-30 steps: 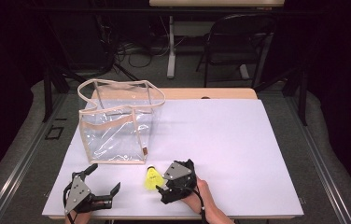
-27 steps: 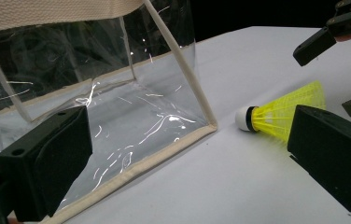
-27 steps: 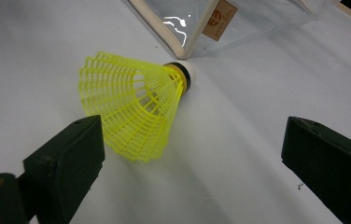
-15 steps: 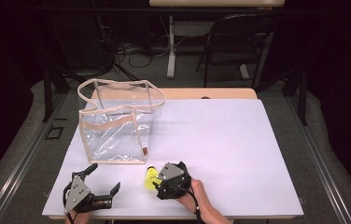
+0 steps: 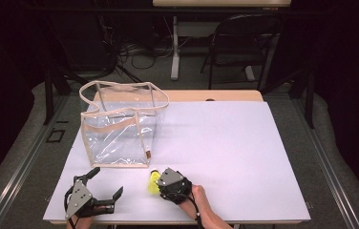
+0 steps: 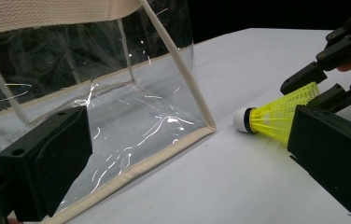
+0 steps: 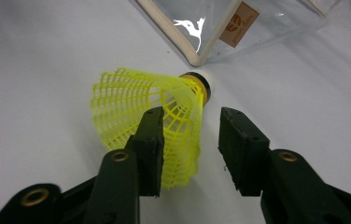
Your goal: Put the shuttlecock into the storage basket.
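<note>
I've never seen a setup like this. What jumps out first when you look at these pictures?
The bright yellow shuttlecock lying on the white table near its front edge catches the eye first, with the right gripper around its mesh skirt, jaws just closing. Just behind it stands a clear plastic tote bag with beige trim, at the table's left. The left gripper waits open beside it.

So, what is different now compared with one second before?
The right gripper has crept in over the yellow shuttlecock and its jaws have just been closing around the skirt; one pad touches, the other stands clear. The left gripper, bag and table are unchanged.
</note>
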`<move>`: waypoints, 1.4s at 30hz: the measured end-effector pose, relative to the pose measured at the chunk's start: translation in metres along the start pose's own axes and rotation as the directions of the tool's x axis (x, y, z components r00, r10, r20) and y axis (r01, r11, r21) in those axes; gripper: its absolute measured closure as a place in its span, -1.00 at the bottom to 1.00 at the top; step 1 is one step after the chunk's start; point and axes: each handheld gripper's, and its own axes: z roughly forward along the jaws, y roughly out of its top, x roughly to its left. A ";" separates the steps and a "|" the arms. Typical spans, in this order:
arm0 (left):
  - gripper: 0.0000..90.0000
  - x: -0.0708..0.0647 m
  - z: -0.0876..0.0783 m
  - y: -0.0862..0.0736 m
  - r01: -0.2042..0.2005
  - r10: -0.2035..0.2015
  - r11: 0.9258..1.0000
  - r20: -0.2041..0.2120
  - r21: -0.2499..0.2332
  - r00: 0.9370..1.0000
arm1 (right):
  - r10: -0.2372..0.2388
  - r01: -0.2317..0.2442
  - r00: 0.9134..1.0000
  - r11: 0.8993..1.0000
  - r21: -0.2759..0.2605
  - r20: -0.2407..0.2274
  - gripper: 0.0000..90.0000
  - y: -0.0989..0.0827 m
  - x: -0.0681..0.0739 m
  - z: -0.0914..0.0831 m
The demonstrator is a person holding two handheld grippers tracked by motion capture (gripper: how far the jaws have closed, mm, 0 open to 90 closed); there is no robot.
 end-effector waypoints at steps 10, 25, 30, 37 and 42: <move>-1.00 0.000 0.000 0.000 -0.004 0.004 1.000 0.000 0.002 1.000 | 0.072 -0.072 0.997 0.997 0.001 -0.001 0.65 -0.002 0.002 0.003; -1.00 0.000 0.000 0.000 -0.007 0.007 1.000 0.002 0.004 1.000 | 0.126 -0.126 0.992 0.992 0.000 0.001 0.96 -0.004 0.001 0.002; -1.00 0.001 0.000 0.000 -0.006 0.006 1.000 0.003 0.004 1.000 | 0.144 -0.144 0.990 0.989 -0.011 0.000 0.98 -0.003 0.000 0.000; -1.00 0.001 0.000 0.000 -0.007 0.007 1.000 0.003 0.004 1.000 | 0.167 -0.167 0.986 0.986 -0.022 0.000 0.98 -0.001 -0.002 -0.003; -1.00 0.000 0.000 0.000 -0.009 0.009 1.000 0.004 0.007 1.000 | 0.169 -0.169 0.986 0.985 -0.028 0.001 0.98 -0.001 -0.005 -0.005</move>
